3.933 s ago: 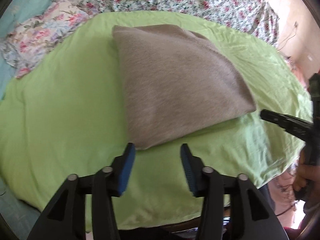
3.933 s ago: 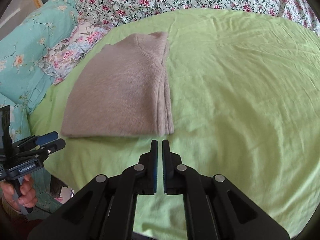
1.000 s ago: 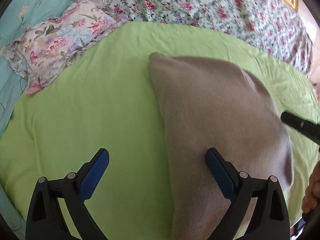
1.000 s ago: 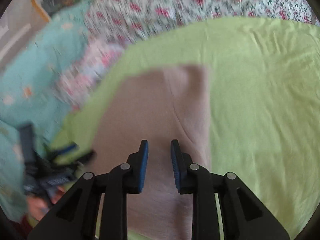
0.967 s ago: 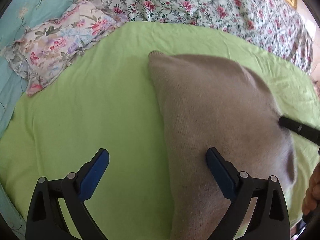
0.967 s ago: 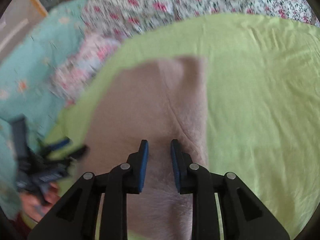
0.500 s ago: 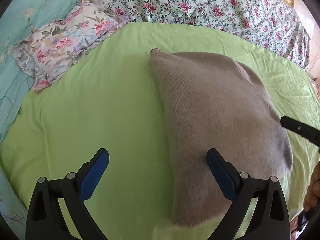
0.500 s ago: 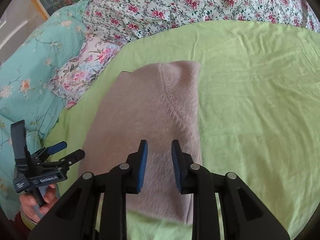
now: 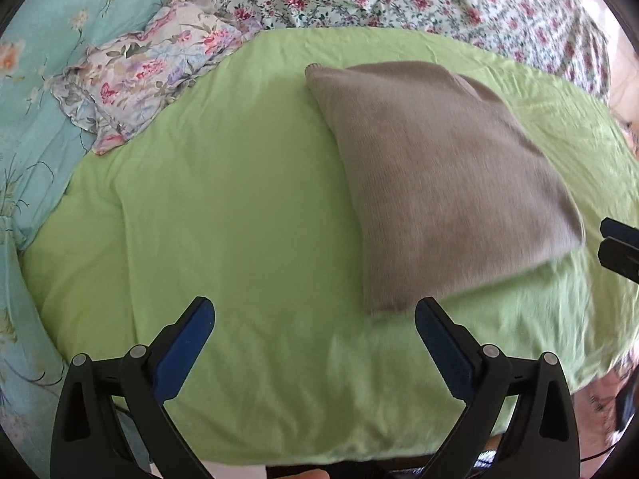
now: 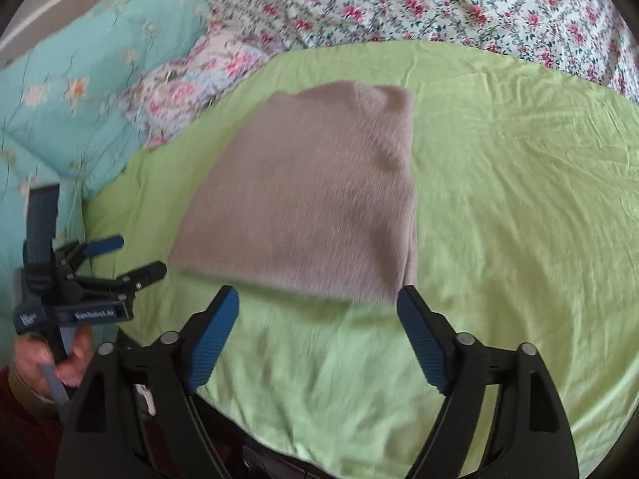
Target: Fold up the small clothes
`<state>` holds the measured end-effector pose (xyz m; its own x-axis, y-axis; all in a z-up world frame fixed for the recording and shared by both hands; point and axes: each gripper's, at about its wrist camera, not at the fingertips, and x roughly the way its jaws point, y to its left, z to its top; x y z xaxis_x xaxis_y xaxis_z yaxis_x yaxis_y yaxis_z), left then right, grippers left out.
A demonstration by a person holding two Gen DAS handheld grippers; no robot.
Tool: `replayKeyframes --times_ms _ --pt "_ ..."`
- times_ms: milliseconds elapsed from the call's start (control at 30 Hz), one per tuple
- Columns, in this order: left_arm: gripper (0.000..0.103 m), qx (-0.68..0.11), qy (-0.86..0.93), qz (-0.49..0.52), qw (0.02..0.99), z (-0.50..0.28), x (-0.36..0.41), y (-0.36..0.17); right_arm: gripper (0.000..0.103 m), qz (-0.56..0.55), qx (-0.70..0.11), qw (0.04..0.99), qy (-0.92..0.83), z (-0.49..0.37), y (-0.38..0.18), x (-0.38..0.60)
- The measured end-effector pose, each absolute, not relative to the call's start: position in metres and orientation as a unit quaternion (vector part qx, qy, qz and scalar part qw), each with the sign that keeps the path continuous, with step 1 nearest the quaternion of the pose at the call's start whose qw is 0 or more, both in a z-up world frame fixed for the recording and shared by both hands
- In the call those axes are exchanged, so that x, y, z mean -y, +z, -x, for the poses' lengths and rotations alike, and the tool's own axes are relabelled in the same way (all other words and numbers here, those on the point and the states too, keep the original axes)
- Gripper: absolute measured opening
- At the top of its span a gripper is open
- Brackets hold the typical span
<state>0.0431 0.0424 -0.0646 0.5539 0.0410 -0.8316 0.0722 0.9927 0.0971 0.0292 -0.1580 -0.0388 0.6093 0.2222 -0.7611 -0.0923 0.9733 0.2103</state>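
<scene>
The folded grey-brown sweater (image 9: 443,183) (image 10: 315,203) lies flat on the green sheet (image 9: 239,199) (image 10: 519,199), with a floral pillow (image 9: 147,76) beyond the sheet's far left edge. The left gripper (image 9: 313,339) hangs over the sheet near the sweater's near left corner, jaws spread wide and holding nothing. The right gripper (image 10: 317,331) sits just short of the sweater's near edge, its jaws also wide apart and empty.

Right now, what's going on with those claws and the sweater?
Left gripper open, empty. Right gripper open, empty. Folded brown sweater flat on green sheet, untouched. Nothing in the way.
</scene>
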Motion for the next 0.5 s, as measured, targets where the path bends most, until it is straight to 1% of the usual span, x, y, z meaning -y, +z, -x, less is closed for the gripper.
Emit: replayKeyframes --times_ms 133,200,267,300,400,500 --pt "0.101 -0.476 -0.026 -0.071 0.876 -0.027 -0.037 -0.062 0.086 -0.063 -0.434 0.894 0.094 -0.015 -0.027 0.154" --pt "0.101 -0.469 -0.030 -0.078 0.879 -0.019 -0.035 -0.053 0.089 -0.059 -0.423 0.899 0.096 -0.008 -0.012 0.153" --pt "0.102 -0.455 -0.033 -0.086 0.885 -0.011 -0.033 -0.040 0.100 -0.055 -0.409 0.906 0.095 -0.001 0.001 0.152" --pt "0.102 -0.446 -0.034 -0.091 0.890 -0.007 -0.032 -0.031 0.103 -0.054 -0.403 0.909 0.093 0.001 0.005 0.152" --pt "0.102 -0.434 -0.040 -0.098 0.895 -0.003 -0.029 -0.020 0.103 -0.052 -0.397 0.912 0.089 0.001 0.008 0.154" --pt "0.102 -0.432 -0.042 -0.102 0.895 -0.006 -0.027 -0.020 0.103 -0.062 -0.412 0.906 0.081 -0.006 -0.005 0.158"
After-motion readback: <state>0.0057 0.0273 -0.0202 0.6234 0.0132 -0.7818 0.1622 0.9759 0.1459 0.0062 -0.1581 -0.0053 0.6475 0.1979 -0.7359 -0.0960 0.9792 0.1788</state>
